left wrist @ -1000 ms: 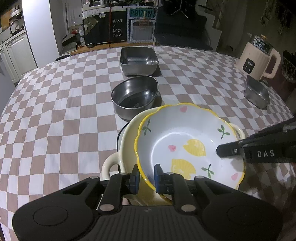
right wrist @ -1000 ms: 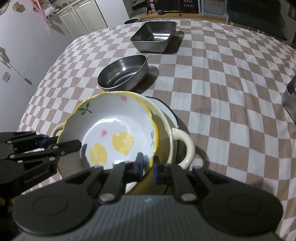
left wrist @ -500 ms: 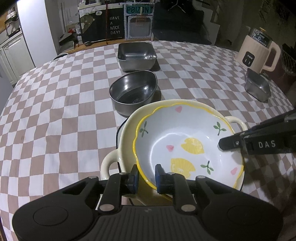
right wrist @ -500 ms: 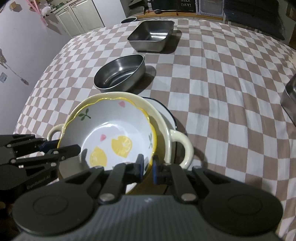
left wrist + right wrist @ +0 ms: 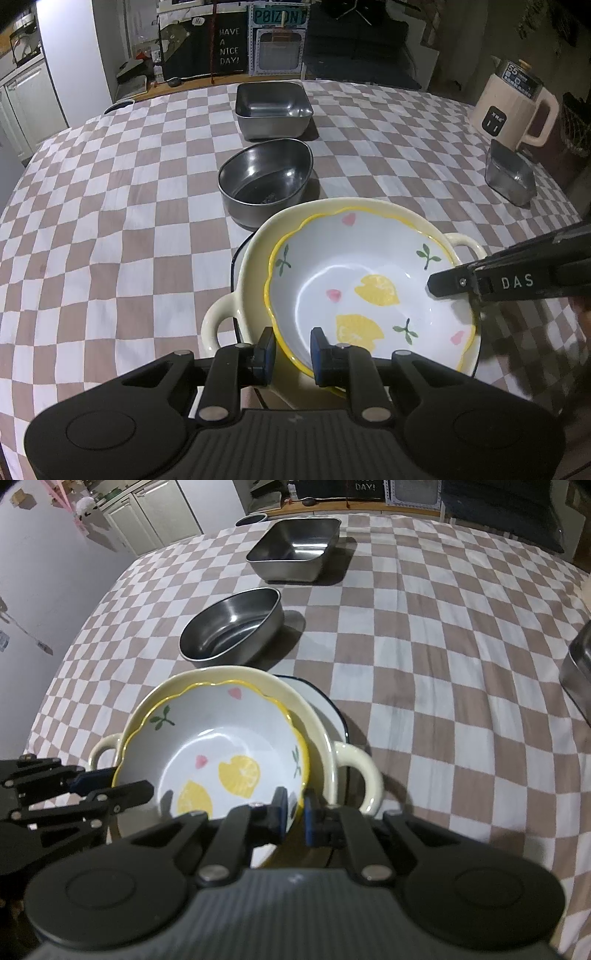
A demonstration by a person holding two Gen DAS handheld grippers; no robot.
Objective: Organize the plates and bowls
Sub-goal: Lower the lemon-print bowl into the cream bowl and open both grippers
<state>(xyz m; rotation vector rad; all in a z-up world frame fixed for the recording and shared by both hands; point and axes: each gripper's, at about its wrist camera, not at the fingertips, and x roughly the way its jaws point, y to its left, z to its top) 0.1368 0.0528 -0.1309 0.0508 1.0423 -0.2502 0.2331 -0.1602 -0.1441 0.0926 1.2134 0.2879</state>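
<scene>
A white lemon-print bowl [image 5: 369,280] with a wavy yellow rim sits nested inside a cream two-handled pot [image 5: 255,258], which stands on a dark-rimmed white plate [image 5: 332,709]. My left gripper [image 5: 292,349] straddles the bowl's near rim, its pads slightly apart from the wall. From the other side, my right gripper [image 5: 295,808] is shut on the rim of the same lemon bowl [image 5: 221,753]. In the left wrist view one right finger [image 5: 454,284] reaches over the bowl's right edge. The left gripper [image 5: 131,781] appears at the bowl's left edge in the right wrist view.
On the checked tablecloth behind the stack stand an oval steel bowl [image 5: 266,181] and, further back, a square steel tin [image 5: 273,107]. A small steel tin [image 5: 509,177] and a cream kettle [image 5: 513,107] are at the right edge.
The lemon bowl has sunk from a raised tilt down into the cream pot. My left jaws stand a little wider on the rim. The right grip is unchanged.
</scene>
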